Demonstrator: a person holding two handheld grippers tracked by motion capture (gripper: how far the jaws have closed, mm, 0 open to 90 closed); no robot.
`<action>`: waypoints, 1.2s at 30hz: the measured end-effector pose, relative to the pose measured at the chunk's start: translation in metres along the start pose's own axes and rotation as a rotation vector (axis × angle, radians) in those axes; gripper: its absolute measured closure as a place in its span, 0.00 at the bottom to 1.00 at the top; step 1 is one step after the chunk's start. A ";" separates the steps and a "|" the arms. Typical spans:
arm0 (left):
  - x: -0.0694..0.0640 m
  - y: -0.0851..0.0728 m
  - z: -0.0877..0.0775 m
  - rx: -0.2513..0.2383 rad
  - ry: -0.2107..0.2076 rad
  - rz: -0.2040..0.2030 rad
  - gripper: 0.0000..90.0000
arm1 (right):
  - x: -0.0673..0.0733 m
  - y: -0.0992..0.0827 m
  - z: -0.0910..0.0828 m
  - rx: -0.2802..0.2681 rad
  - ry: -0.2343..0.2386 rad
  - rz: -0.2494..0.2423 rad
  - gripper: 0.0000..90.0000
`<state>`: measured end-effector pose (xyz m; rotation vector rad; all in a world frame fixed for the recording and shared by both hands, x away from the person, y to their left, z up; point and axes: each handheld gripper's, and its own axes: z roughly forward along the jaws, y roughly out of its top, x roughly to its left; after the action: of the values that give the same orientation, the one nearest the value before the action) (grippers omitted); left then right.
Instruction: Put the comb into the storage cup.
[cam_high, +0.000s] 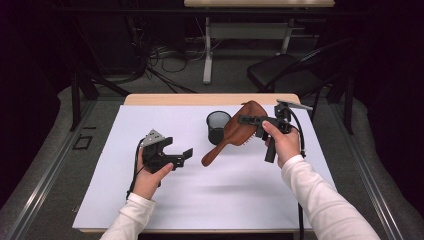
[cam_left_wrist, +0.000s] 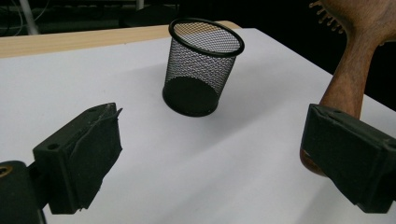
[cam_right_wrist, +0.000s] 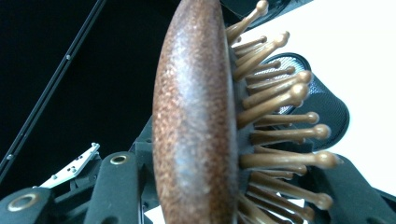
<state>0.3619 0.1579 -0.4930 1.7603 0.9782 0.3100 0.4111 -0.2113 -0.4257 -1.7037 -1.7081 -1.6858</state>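
A brown wooden hairbrush (cam_high: 234, 131) hangs tilted above the white sheet, head up and handle end low toward the left. My right gripper (cam_high: 244, 119) is shut on its head, one jaw on the smooth back and one among the bristles (cam_right_wrist: 280, 121). In the right gripper view the brush (cam_right_wrist: 196, 116) stands edge-on between the jaws. A black mesh cup (cam_high: 218, 127) stands upright just left of the brush head. My left gripper (cam_high: 181, 155) is open and holds nothing, a little left of the handle end. Its view looks at the cup (cam_left_wrist: 201, 65), with the handle (cam_left_wrist: 350, 79) at the right.
The white sheet (cam_high: 200, 200) covers most of the wooden table, whose far edge (cam_high: 210, 99) shows beyond the cup. A black chair (cam_high: 285, 72) and a desk frame (cam_high: 207, 50) with loose cables stand on the floor beyond the table.
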 end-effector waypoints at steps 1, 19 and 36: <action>0.001 0.000 0.000 0.002 -0.003 -0.004 0.05 | 0.000 0.001 0.000 -0.003 0.000 0.001 0.53; 0.009 0.000 -0.004 -0.006 0.000 -0.042 0.00 | 0.007 0.017 0.001 -0.033 -0.031 -0.017 0.53; 0.013 -0.001 -0.005 0.007 0.014 -0.065 0.00 | 0.018 0.043 0.001 -0.066 -0.076 -0.018 0.53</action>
<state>0.3664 0.1706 -0.4950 1.7311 1.0454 0.2788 0.4398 -0.2143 -0.3889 -1.8090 -1.7227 -1.7247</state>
